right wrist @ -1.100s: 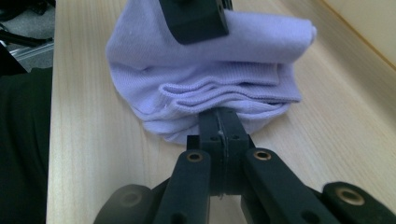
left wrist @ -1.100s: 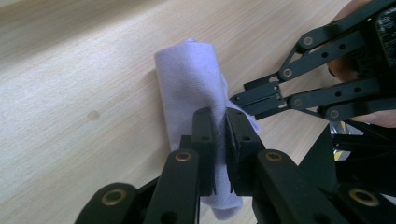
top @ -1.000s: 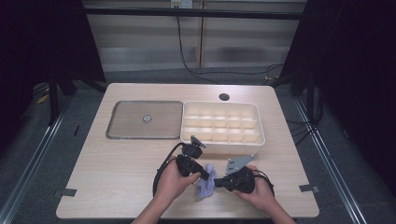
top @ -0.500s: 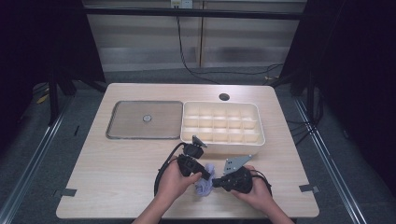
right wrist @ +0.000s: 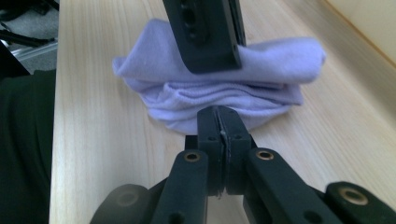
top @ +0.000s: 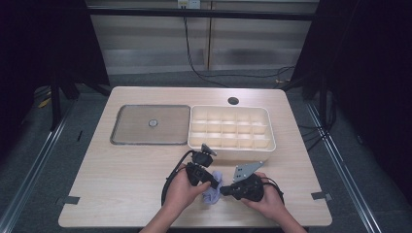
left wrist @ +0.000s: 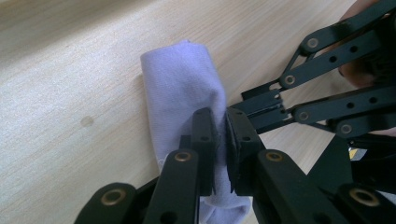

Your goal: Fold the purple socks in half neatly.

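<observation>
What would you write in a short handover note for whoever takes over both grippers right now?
Left gripper: jaws shut, pinching the folded lilac cloth.
Right gripper: jaws shut at the cloth's near edge; whether fabric is caught is hard to tell.
Cloth lies bunched on the wooden table, in front of the cream compartment tray; the tray's compartments look empty.
Done: cloth gathered into a fold.
Left, probably: finish folding and place it.

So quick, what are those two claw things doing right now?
Left gripper: closed, pinching the folded lilac cloth.
Right gripper: closed, its tips at the edge of the same cloth, apparently gripping it.
</observation>
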`<action>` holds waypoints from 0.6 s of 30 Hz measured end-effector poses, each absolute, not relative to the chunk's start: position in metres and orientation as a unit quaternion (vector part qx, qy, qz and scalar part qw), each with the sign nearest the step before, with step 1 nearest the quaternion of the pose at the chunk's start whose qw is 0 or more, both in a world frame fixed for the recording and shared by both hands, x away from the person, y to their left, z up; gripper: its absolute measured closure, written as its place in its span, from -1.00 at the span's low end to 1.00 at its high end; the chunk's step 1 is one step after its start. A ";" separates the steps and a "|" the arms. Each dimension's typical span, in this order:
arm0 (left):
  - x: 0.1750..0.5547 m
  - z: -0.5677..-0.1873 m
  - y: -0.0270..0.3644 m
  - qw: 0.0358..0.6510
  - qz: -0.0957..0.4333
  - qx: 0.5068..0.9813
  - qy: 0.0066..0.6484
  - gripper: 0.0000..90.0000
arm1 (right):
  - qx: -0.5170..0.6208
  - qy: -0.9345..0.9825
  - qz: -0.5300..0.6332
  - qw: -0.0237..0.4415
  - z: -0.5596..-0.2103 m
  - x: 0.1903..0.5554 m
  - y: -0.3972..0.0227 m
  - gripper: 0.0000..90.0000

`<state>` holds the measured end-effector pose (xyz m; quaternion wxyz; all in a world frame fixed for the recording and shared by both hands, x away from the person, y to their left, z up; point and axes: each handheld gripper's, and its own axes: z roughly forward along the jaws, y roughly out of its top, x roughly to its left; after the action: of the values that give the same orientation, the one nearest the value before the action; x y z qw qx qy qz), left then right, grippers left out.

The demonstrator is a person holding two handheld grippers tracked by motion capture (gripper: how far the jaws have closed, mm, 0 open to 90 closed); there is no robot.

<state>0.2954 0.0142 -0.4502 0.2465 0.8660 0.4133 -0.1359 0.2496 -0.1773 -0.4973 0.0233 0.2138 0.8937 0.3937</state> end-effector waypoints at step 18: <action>0.296 -0.446 0.019 0.256 -0.137 0.863 0.414 0.82 | 0.215 0.895 0.389 0.023 -0.501 0.250 -0.168 0.98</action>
<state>0.2957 0.0194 -0.4464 0.2563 0.8627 0.4140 -0.1365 0.2499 -0.1678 -0.5007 0.0233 0.2154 0.8953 0.3892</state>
